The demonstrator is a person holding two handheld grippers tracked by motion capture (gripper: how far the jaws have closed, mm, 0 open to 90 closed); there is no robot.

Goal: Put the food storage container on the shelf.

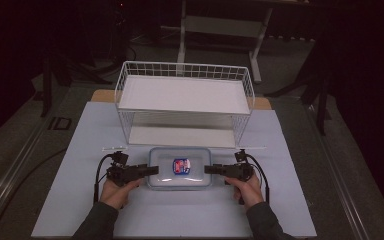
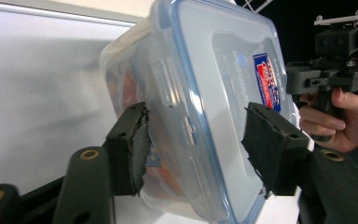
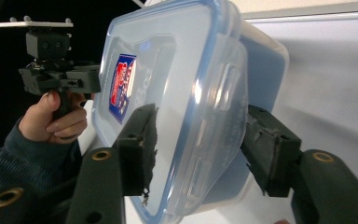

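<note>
A clear plastic container (image 1: 180, 175) with a blue-rimmed lid and a red and blue label lies on the pale table mat (image 1: 180, 215), just in front of the wire rack. My left gripper (image 1: 152, 170) holds its left end and my right gripper (image 1: 209, 169) its right end. In the left gripper view the container (image 2: 205, 70) sits between the jaws of the left gripper (image 2: 196, 144), one pad under the body and one on the lid. The right gripper (image 3: 200, 149) clamps the container (image 3: 177, 70) the same way. Each view shows the other gripper farther off in a hand.
A white wire rack (image 1: 185, 95) with two shelves stands right behind the container, its lower shelf open to the front. The mat's edges drop off at left, right and front. Dark floor and table legs lie beyond.
</note>
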